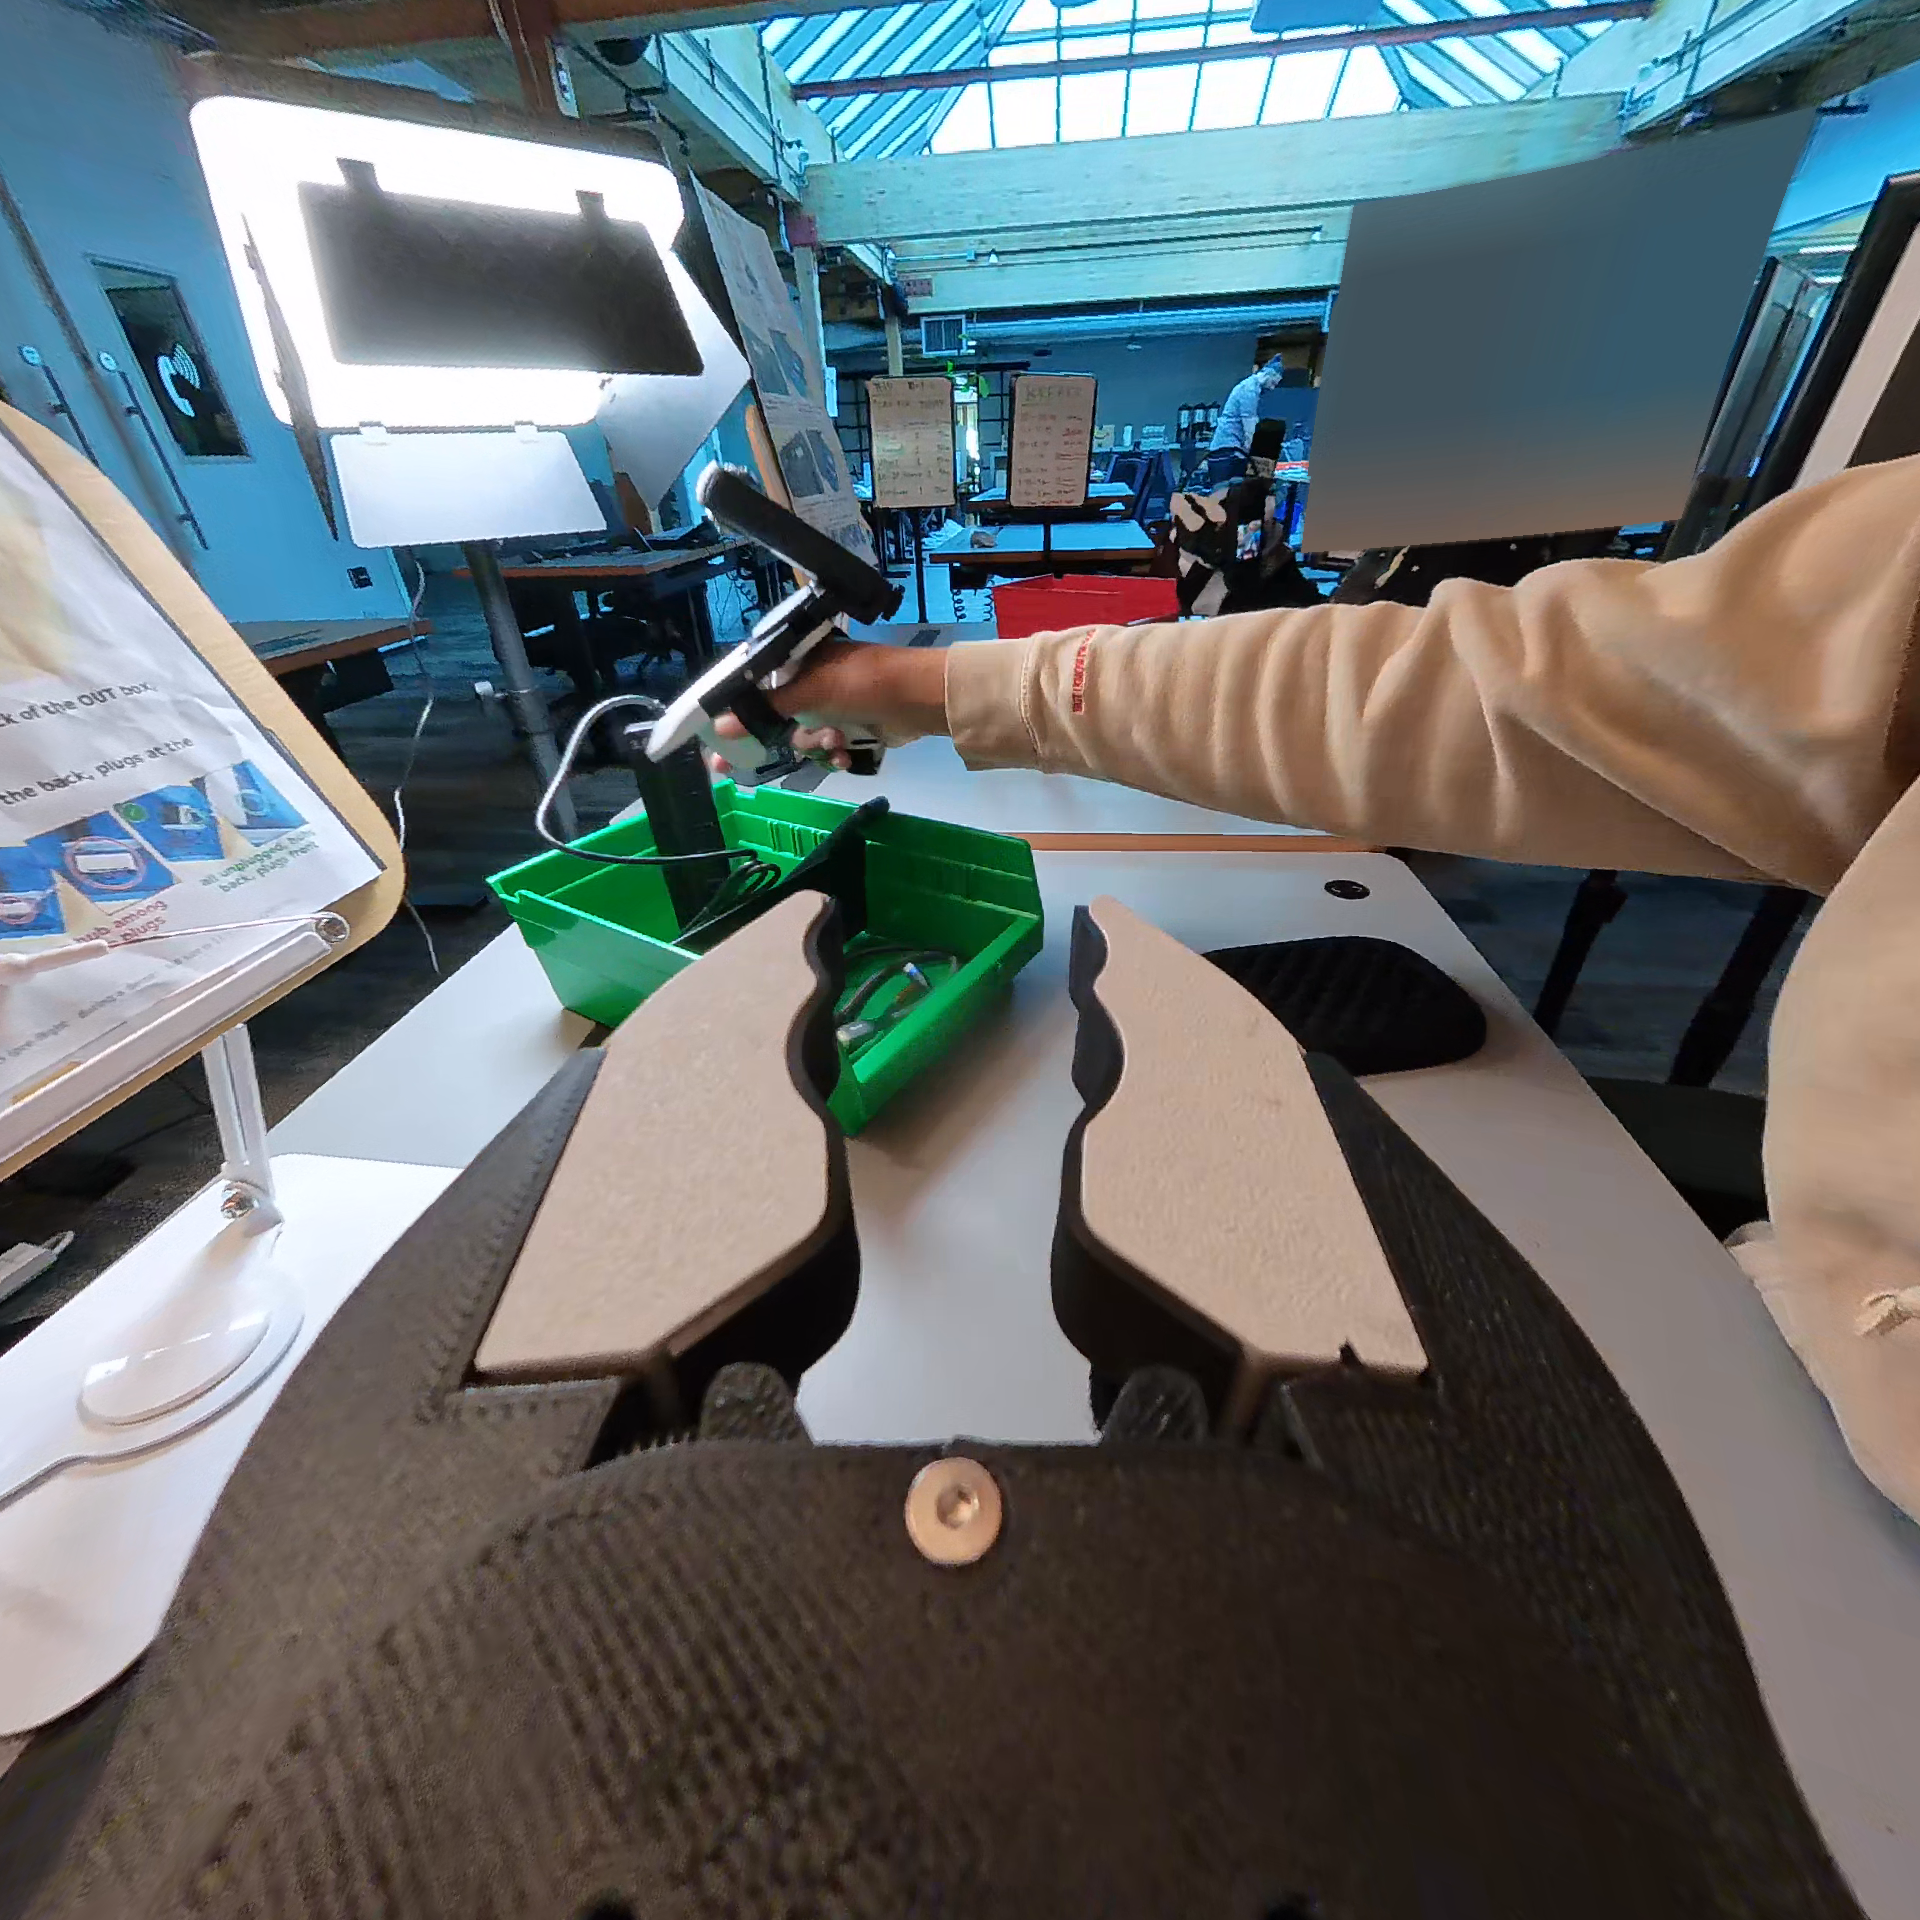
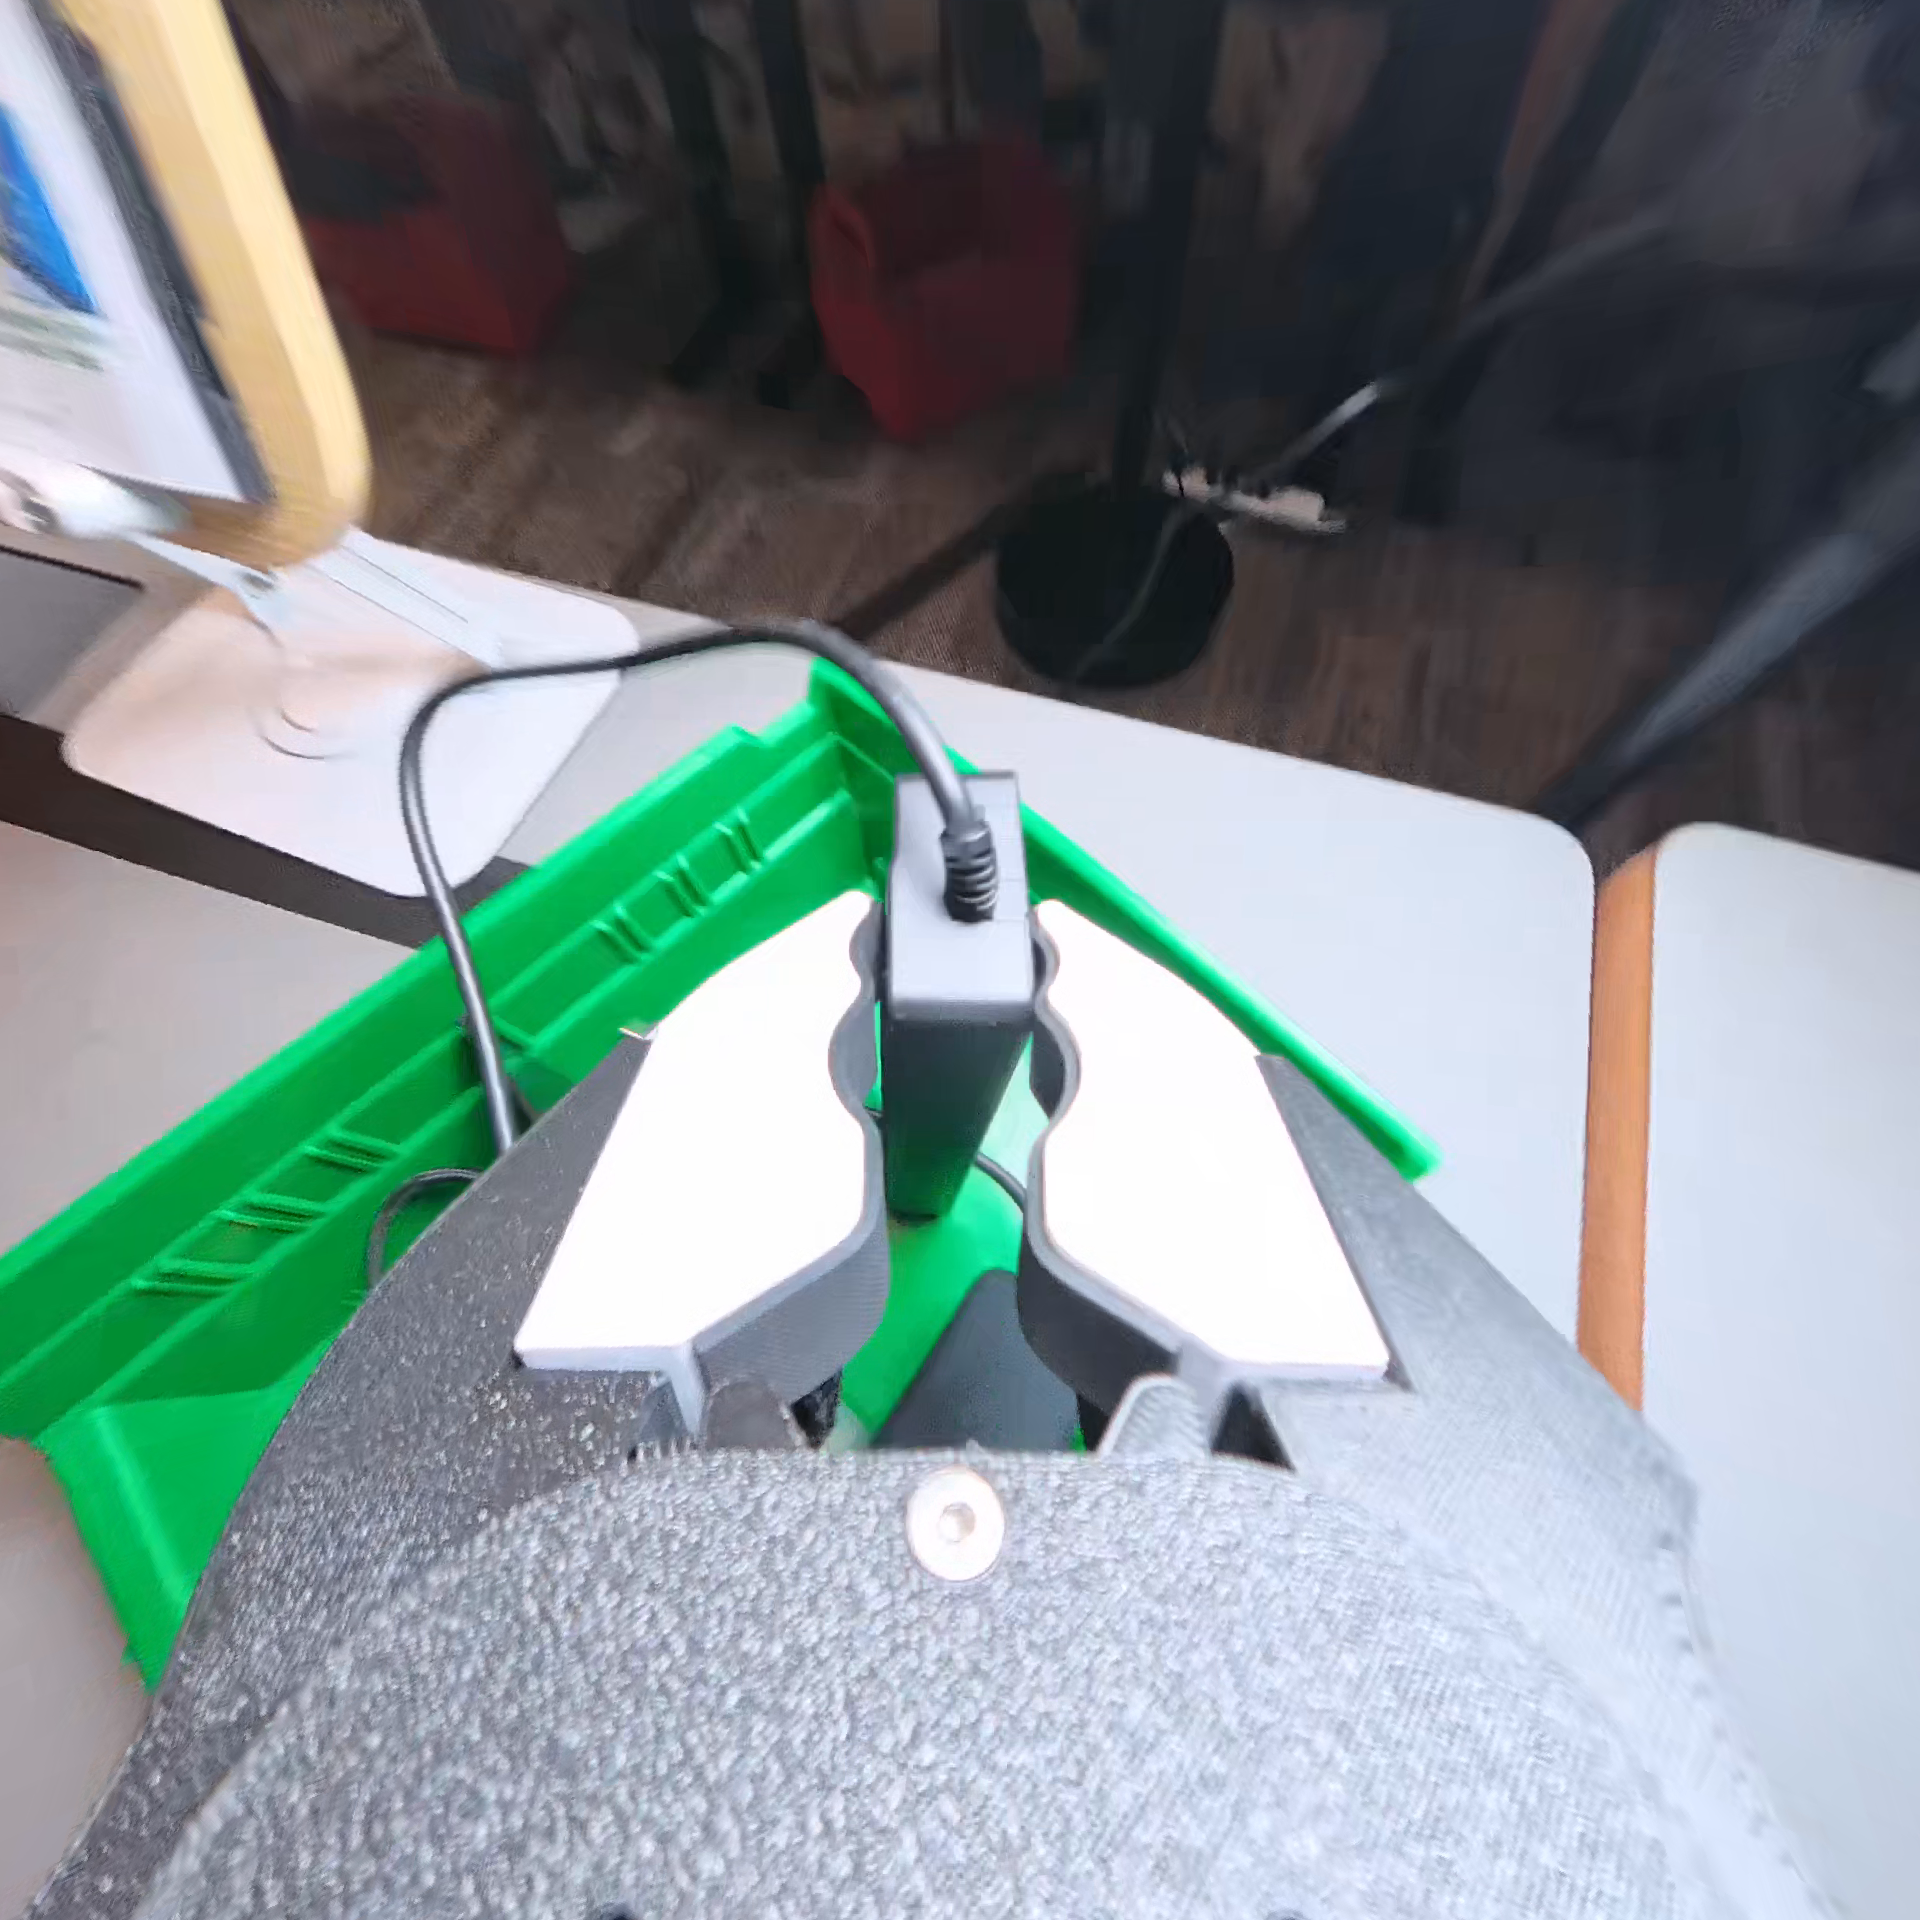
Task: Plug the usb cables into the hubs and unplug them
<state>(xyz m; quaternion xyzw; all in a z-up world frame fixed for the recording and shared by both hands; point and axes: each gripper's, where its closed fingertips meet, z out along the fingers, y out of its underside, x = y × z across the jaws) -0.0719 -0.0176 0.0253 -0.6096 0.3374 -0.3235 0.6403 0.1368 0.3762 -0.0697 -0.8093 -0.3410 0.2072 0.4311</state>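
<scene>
A green bin [image 1: 935, 862] stands on the white table, and it also shows in the right wrist view [image 2: 312, 1049]. My right gripper [image 2: 951, 925] is shut on a black USB hub [image 2: 951, 977] and holds it upright over the bin. In the left wrist view the same hub [image 1: 681, 831] stands on end in the bin's far corner under the right gripper [image 1: 665, 743]. The hub's black cable [image 2: 436, 831] loops out of its top end and down into the bin. Loose cables [image 1: 894, 987] lie on the bin floor. My left gripper [image 1: 951, 925] is open and empty, above the table near the bin.
A clipboard with an instruction sheet [image 1: 135, 790] stands on a white stand [image 1: 239, 1143] at the left. A black mat [image 1: 1361, 997] lies on the table at the right. A person's sleeve [image 1: 1403, 707] reaches across above the table. A lamp panel [image 1: 468, 281] stands behind the bin.
</scene>
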